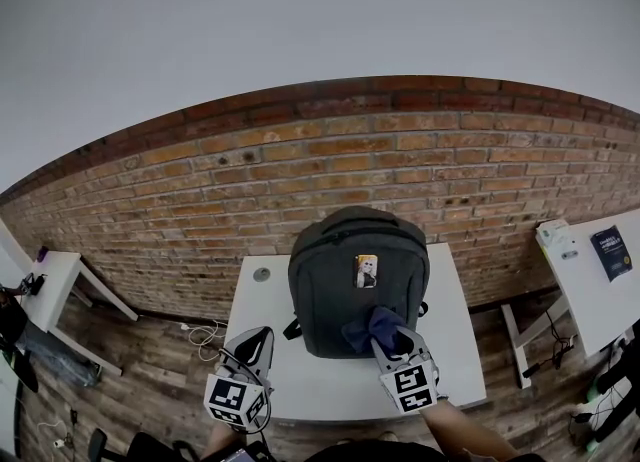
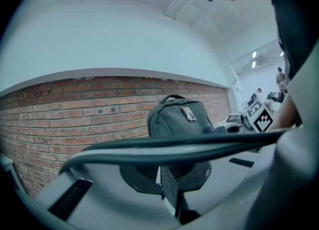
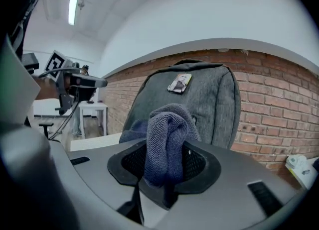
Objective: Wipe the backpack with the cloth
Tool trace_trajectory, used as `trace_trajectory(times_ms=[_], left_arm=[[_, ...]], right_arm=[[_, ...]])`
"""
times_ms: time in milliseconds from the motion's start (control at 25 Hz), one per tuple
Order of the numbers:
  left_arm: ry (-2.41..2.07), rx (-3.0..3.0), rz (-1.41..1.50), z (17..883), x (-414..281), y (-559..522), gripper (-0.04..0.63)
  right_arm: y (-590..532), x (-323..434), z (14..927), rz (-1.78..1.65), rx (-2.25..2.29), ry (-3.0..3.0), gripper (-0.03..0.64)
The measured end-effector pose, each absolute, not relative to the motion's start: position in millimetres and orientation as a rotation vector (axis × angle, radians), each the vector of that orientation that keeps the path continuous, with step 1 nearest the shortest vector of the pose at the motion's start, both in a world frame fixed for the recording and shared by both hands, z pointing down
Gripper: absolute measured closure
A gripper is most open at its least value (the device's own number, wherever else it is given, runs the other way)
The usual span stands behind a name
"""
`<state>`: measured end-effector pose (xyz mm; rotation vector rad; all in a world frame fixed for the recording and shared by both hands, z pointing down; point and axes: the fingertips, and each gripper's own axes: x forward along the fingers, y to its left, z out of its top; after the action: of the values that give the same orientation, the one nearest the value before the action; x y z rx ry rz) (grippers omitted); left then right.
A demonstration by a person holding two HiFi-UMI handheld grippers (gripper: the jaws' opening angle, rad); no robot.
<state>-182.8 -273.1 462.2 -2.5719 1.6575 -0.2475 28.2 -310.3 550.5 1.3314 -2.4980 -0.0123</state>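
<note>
Looking down from the head view, I had the dark grey backpack [image 1: 358, 285] standing upright on the white table [image 1: 455, 350], its back towards the brick wall [image 1: 300, 180] and its front panel facing me. The right gripper [image 1: 392, 342] was clamped on the dark blue cloth [image 1: 372, 328]. In the right gripper view the jaws pinched a bunched fold of it, with the loose end humped above the pads. The cloth sat at the lower front of the pack, below the small label [image 1: 366, 270], though I could not tell whether it was actually pressing on the fabric or just short of it. The left gripper [image 1: 255, 345] hung off to the left over the table's front corner, well apart from the pack. Its jaws were drawn together on nothing, and a black cable [image 2: 174, 147] arced across its view. I judged the wiping to be at its start, with most of the front panel untouched. To do it well, I reckoned I should push the humped part of the cloth flat onto the panel rather than lead with the jaw tips. Long overlapping strokes would suit, with light pressure, because an unsupported upright bag could tip towards the wall or slide. Bringing the left gripper over to brace the pack's side or top seemed the sensible precaution.
</note>
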Motion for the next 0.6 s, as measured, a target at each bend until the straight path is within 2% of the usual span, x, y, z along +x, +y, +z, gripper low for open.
trace_trajectory(times_ms=[600], left_arm=[[1.682,-2.585,-0.225,463,-185,-265,0.598]], right_arm=[[-280,39,674,0.167,1.215,-2.294,0.485]])
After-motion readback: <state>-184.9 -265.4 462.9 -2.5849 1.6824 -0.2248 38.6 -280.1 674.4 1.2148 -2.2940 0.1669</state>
